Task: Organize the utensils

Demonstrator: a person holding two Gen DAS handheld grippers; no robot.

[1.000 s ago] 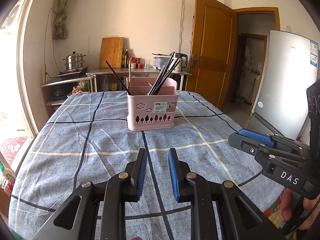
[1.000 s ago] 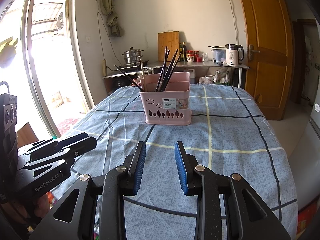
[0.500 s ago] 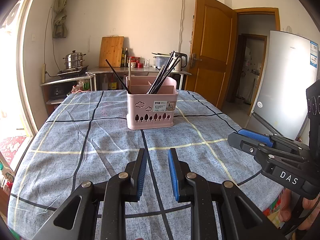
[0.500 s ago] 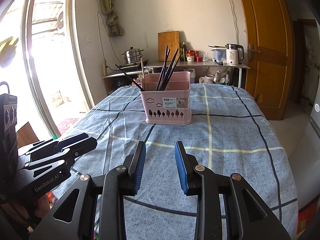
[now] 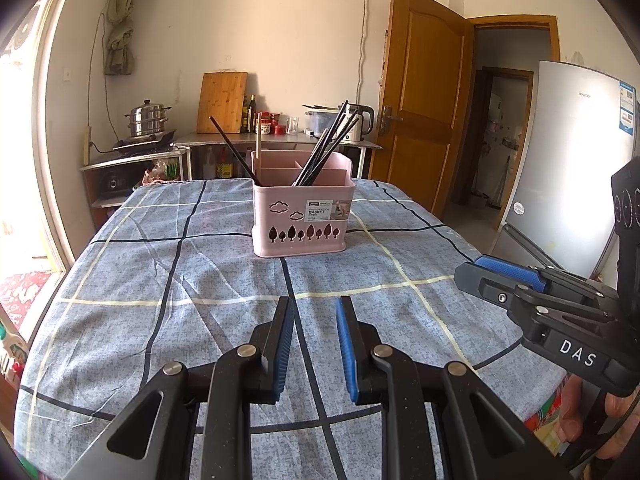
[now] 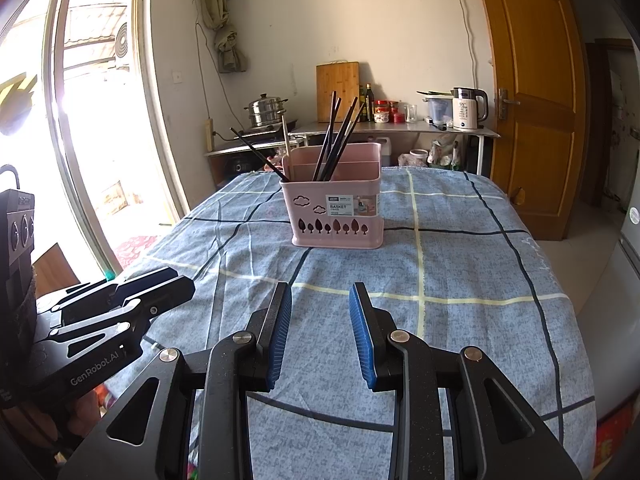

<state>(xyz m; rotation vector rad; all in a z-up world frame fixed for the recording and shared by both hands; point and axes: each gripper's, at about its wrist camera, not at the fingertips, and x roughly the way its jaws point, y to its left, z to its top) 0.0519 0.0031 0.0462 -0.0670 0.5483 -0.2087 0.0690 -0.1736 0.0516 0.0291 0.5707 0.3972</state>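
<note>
Nothing has moved since the earlier frames; both my claws sit where they were, over the near edge of the table [image 5: 120, 280].
Left claw [image 5: 314, 344]: pads slightly spread, pinching nothing.
Pink basket [image 5: 302, 220]: upright, toward the far edge.
Black chopsticks [image 5: 324, 148]: leaning in its compartments, one [image 5: 234, 150] slanting left beside a pale stick [image 5: 258, 138]; sorted already, I judge.
Right claw [image 6: 320, 332]: spread wider, empty, apparently idle because no loose utensils show.
</note>
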